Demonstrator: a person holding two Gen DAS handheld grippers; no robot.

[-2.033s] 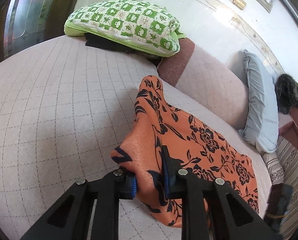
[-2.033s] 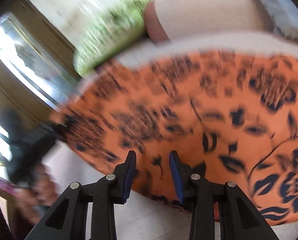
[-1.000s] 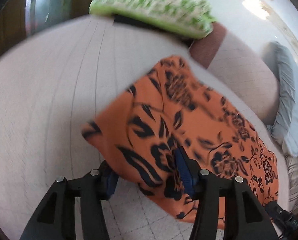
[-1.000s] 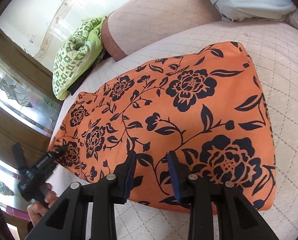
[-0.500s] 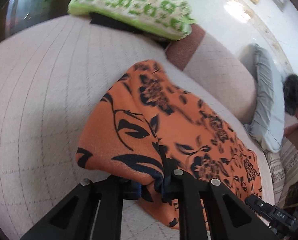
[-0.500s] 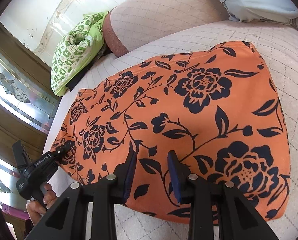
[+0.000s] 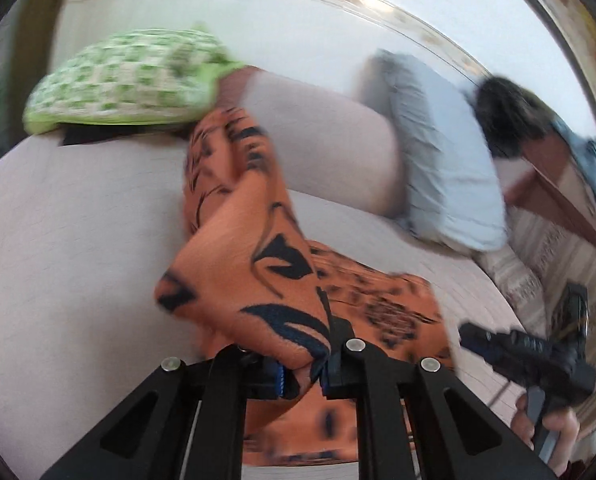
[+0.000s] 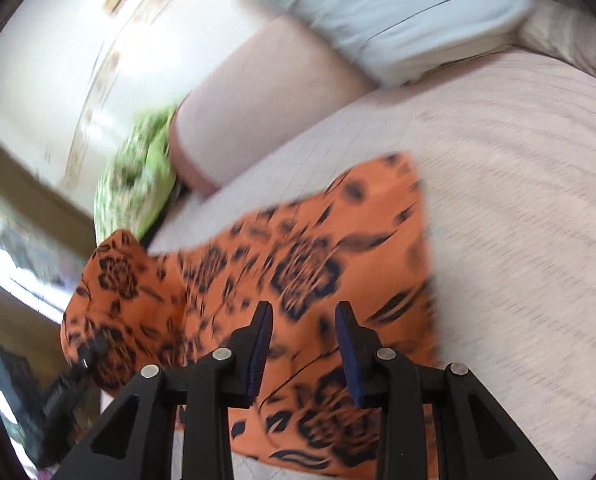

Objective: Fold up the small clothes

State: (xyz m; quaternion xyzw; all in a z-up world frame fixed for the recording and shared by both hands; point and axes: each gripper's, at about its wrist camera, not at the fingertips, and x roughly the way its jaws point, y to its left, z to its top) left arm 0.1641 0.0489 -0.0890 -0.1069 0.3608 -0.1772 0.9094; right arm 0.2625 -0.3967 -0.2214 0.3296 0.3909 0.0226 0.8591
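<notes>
An orange garment with a black flower print point(image 7: 258, 264) lies on the quilted pink bed point(image 7: 70, 240). My left gripper point(image 7: 302, 376) is shut on its near left edge and holds that edge lifted, so the cloth hangs in a raised fold. In the right wrist view the garment point(image 8: 310, 264) spreads flat under my right gripper point(image 8: 302, 344), which is open and empty just above it. The left gripper point(image 8: 86, 356) shows at the garment's raised left corner. The right gripper point(image 7: 526, 352) shows in the left wrist view. Both views are blurred.
A green patterned pillow point(image 7: 130, 80) lies at the bed's far left, a pink bolster point(image 7: 330, 140) behind the garment, a pale blue pillow point(image 7: 442, 160) to its right. A wooden bed frame point(image 7: 558, 184) with a blue cloth stands at far right.
My left gripper, shut on the garment's left edge, has lifted it and carried it up and over toward the right. My right gripper has stayed open over the cloth and drawn nearer to it.
</notes>
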